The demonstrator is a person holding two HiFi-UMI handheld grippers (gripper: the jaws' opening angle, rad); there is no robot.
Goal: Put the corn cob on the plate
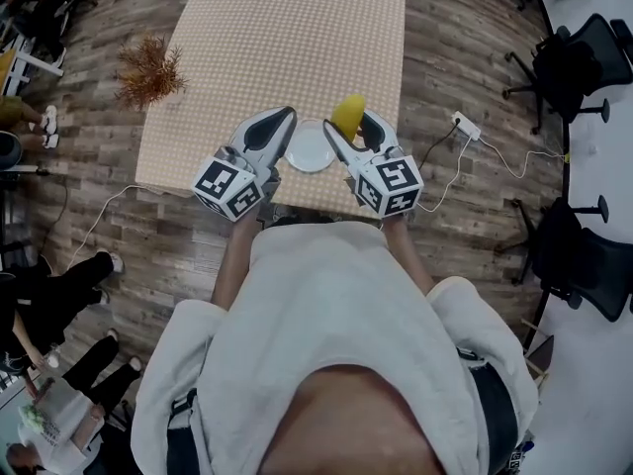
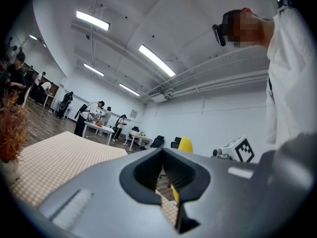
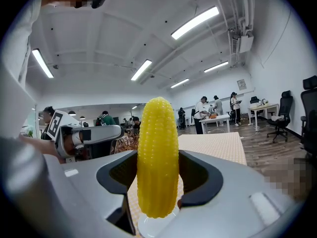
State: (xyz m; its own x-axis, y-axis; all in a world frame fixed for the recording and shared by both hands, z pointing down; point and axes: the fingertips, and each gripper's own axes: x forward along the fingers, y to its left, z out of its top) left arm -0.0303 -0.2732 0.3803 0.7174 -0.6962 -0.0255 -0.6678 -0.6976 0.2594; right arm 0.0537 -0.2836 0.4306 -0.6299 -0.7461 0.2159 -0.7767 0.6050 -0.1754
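**Cob gripped in right fingers at the plate; left fingers closed and empty**

1. Far left of the left fingers, a dried plant (image 1: 148, 67) stands at the edge of the checked bench (image 1: 287, 28).

2. The left gripper (image 1: 285, 119) is held over the near edge of the bench. Its fingers (image 2: 99, 192) are brought together, leaving only a thin slit. Nothing sits between them.

3. Between the two sets of fingers lies the white plate (image 1: 310, 149). It is just right of the left fingertips and just left of the right ones, and its surface is bare.

4. The right gripper (image 1: 351, 127) has its fingers (image 3: 218, 182) set wide and pressed against the sides of the yellow corn cob (image 3: 157, 157).
   - The cob stands upright between the fingers, and its top rises well above them.
   - In the right gripper view the plate rim shows directly beneath the cob's lower end.
   - In the head view the cob sits at the plate's far right edge.
   - Whether the cob touches the plate cannot be established.

5. To the right of the right fingers, off the bench, a white power strip (image 1: 466, 125) lies on the wood floor (image 1: 445, 28) with its cable trailing. Black office chairs (image 1: 569, 62) stand further right.
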